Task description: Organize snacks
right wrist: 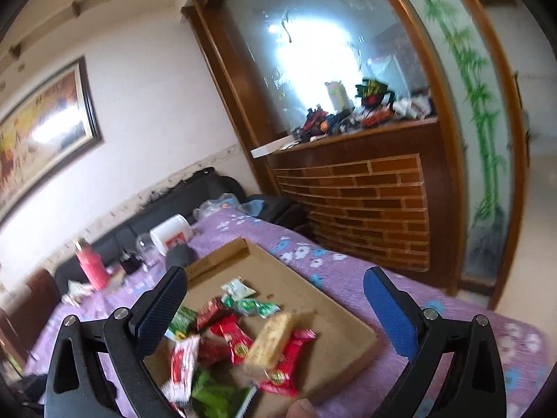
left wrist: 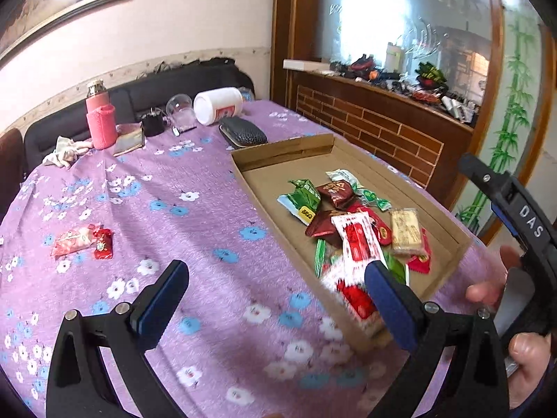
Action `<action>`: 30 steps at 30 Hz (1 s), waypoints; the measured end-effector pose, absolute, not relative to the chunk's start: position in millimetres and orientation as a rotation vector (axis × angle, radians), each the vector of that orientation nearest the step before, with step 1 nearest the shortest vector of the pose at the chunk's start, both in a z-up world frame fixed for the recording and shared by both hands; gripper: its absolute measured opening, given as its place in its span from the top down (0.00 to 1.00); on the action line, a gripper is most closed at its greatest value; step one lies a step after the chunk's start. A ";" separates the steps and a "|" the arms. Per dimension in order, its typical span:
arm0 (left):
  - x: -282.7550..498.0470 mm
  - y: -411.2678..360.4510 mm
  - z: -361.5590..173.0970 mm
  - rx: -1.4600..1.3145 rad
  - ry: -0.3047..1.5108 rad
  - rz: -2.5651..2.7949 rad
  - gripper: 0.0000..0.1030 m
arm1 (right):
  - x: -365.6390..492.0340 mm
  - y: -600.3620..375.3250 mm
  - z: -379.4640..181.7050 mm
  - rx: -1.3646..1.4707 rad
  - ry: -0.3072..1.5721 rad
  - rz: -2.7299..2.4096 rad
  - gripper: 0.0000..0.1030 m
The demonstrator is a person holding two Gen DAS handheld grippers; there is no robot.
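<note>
Both hand-held grippers released; two red packets (left wrist: 83, 244) lie far left of left hand-held gripper (left wrist: 278, 299), nearer it than right hand-held gripper (right wrist: 275, 299)

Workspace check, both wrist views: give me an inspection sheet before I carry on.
Surface: purple floral tablecloth, wrinkled.
Job's things: cardboard tray holds a pile of wrapped snacks; two red snack packets lie outside on the cloth.
Clutter: pink bottle, white jar on its side, black case, crumpled cloth.
Grippers: left gripper open, empty; right gripper open above the tray.
Cables: nothing seen.
Surroundings: wooden counter with clutter, framed picture.
</note>
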State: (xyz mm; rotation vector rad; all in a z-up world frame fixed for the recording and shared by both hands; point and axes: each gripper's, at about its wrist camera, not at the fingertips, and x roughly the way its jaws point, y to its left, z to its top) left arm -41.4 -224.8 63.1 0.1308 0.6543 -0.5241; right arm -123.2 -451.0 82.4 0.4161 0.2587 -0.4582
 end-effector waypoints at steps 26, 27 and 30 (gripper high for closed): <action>-42.3 -210.0 71.7 0.315 0.528 -0.254 0.01 | -142.1 -397.1 85.4 0.288 0.339 -0.550 0.01; -41.0 -209.6 70.8 0.316 0.538 -0.248 0.01 | -142.0 -397.2 84.8 0.290 0.341 -0.550 0.01; -37.1 -208.8 67.7 0.317 0.556 -0.236 0.01 | -140.4 -396.8 85.3 0.290 0.347 -0.546 0.01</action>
